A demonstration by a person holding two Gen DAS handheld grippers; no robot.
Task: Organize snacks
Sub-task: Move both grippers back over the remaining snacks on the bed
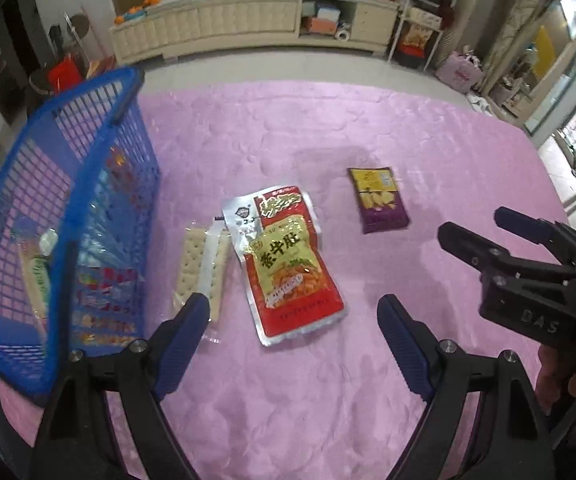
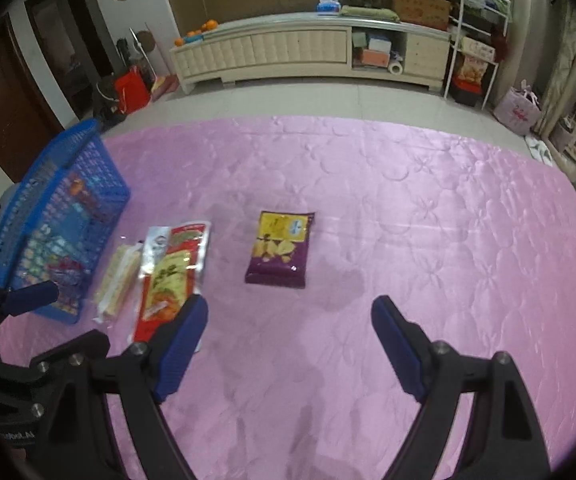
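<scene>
- Ahead of the left gripper (image 1: 293, 312), whose jaws stand wide apart with nothing between them, lies a red pouch (image 1: 288, 270) flat on the pink cloth (image 1: 327, 400).
- Just left of this pouch, beside the left finger, lies a cracker pack (image 1: 202, 272).
- Further left stands a blue basket (image 1: 60, 208) with snacks inside.
- The right gripper (image 2: 289, 316) is also wide open and empty.
- A purple bag (image 2: 280, 250) lies ahead of it, apart from the others.

"DAS" embossed on right tool (image 1: 471, 228); Chinese lettering on red snack pouch (image 1: 291, 276).
</scene>
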